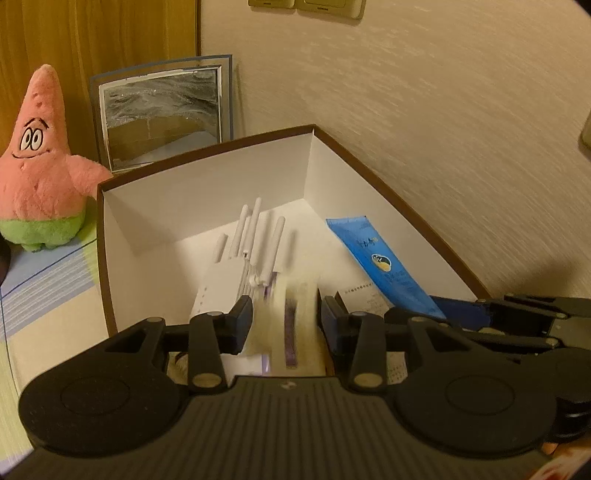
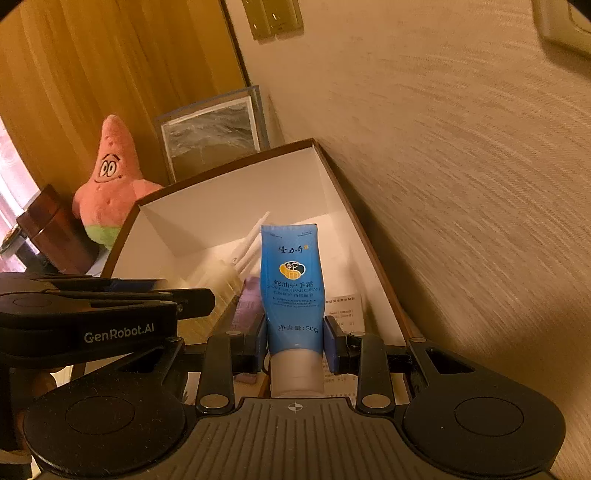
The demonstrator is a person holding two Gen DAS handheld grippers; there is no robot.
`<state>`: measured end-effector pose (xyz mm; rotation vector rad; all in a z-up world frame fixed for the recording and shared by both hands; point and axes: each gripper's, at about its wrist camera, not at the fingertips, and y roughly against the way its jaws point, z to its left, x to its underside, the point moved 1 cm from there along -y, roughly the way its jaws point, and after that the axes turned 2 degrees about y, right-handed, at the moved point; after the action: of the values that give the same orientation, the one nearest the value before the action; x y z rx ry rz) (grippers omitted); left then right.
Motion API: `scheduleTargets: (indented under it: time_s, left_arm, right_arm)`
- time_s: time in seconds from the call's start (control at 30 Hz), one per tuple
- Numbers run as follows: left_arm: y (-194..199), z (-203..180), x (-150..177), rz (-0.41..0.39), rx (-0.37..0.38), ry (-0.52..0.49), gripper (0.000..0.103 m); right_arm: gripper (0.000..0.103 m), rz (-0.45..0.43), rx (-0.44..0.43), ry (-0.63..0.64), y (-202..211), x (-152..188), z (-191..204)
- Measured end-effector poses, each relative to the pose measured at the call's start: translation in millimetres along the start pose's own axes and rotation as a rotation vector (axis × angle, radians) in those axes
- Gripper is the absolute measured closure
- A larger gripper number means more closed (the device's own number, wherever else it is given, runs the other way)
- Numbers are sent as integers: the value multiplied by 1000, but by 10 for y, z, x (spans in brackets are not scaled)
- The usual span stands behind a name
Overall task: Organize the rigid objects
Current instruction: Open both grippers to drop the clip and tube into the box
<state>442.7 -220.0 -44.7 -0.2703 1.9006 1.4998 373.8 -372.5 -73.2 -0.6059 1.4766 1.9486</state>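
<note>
"GenRobot.AI" on left gripper (image 2: 207,299), "50g", "HAND CREAM" on blue tube (image 2: 291,284)

A lived-in room of a home, most likely a bedroom or sitting room. A cream textured wall (image 1: 424,110) carries beige light switches (image 1: 306,5) near the top. Wood panelling (image 1: 92,37) lines the far side. On the table (image 1: 44,295), toward its far edge, a pink star-shaped plush toy (image 1: 40,162) stands beside a framed picture (image 1: 162,110) leaning against the wall. A white cardboard box (image 1: 207,177) sits along the wall side, holding a blue tube of hand cream (image 2: 291,280).
</note>
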Motion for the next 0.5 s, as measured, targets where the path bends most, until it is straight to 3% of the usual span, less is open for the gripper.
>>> scheduleTargets:
  time_s: [0.2,0.5]
  left_arm:
    - [-23,105,-35,0,-30,26,51]
    - [7,263,-56,-1,-62,46,49]
  right_arm:
    - [74,18,0,-12,-95,-51,18]
    - [73,22,-2,-14,-205,-100,75]
